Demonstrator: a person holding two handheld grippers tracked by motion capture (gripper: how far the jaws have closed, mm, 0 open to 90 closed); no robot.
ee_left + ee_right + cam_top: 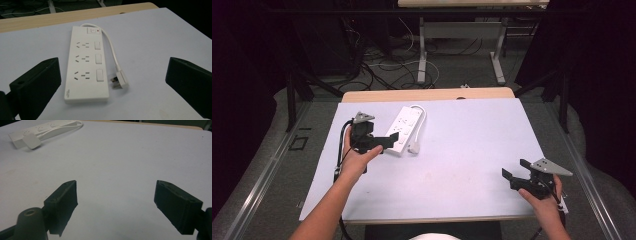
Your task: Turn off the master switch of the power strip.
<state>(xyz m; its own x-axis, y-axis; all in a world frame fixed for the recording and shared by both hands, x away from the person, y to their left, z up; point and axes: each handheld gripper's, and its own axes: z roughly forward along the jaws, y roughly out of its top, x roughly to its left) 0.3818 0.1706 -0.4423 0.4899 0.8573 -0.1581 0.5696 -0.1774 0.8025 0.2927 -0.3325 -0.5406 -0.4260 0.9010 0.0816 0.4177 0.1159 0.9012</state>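
Your left gripper (pixel 384 141) sits just at the near end of the white power strip (pixel 404 129), jaws spread wide and holding nothing; in the left gripper view the left gripper (pixel 112 82) frames the power strip (pixel 86 66) between its two black jaws, neither jaw touching it. The strip lies flat on the white table sheet (pixel 462 145), three sockets and three rocker switches facing up, with a separate switch at its far end. Its white cord (pixel 112 50) leaves the far end, loops round and runs down the strip's switch side to the plug (pixel 119 80), which lies on the sheet just beside the strip's near corner, pins towards the strip. Your right gripper (pixel 517 169) is well apart from the strip, close to the sheet's near right corner, jaws likewise wide and empty. In the right gripper view the right gripper (pixel 115 200) faces bare sheet, with the strip (pixel 42 131) and plug (pixel 31 141) far off.
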